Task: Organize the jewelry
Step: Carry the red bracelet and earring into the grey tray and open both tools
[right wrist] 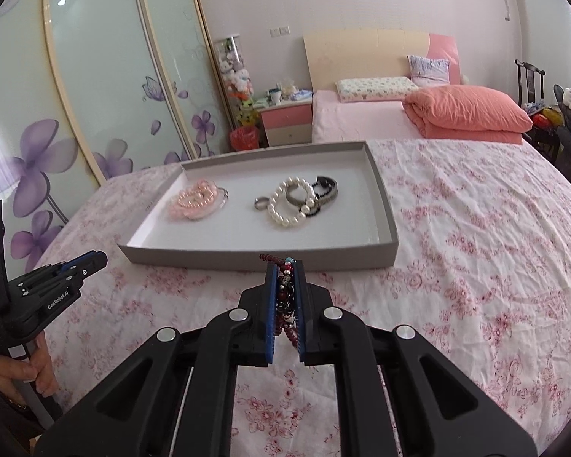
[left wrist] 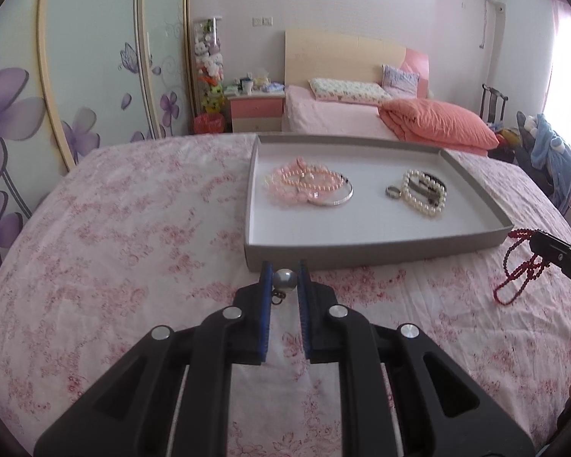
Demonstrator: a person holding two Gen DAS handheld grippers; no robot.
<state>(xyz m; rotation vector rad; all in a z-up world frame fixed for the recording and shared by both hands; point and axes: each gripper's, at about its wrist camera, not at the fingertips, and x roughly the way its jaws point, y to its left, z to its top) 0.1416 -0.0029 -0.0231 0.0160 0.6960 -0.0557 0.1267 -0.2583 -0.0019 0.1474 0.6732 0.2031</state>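
Note:
A shallow grey tray (left wrist: 361, 253) lies on the floral bedspread and also shows in the right wrist view (right wrist: 247, 257). In it lie pink pearl bracelets with a silver bangle (left wrist: 308, 186), a small ring (left wrist: 393, 191) and a white pearl bracelet over dark bands (left wrist: 424, 192). My left gripper (left wrist: 284, 280) is shut on a grey pearl earring (left wrist: 284, 281), just short of the tray's near wall. My right gripper (right wrist: 285, 270) is shut on a dark red bead necklace (right wrist: 286, 297), just before the tray's near wall. The necklace also hangs in the left wrist view (left wrist: 517, 270).
The bedspread (right wrist: 476, 247) stretches to the right of the tray. Behind stand a second bed with an orange folded quilt (left wrist: 437, 125), a pink nightstand (left wrist: 257, 108) and a wardrobe with purple flowers (left wrist: 76, 95). A chair with clothes (left wrist: 548, 152) is at the far right.

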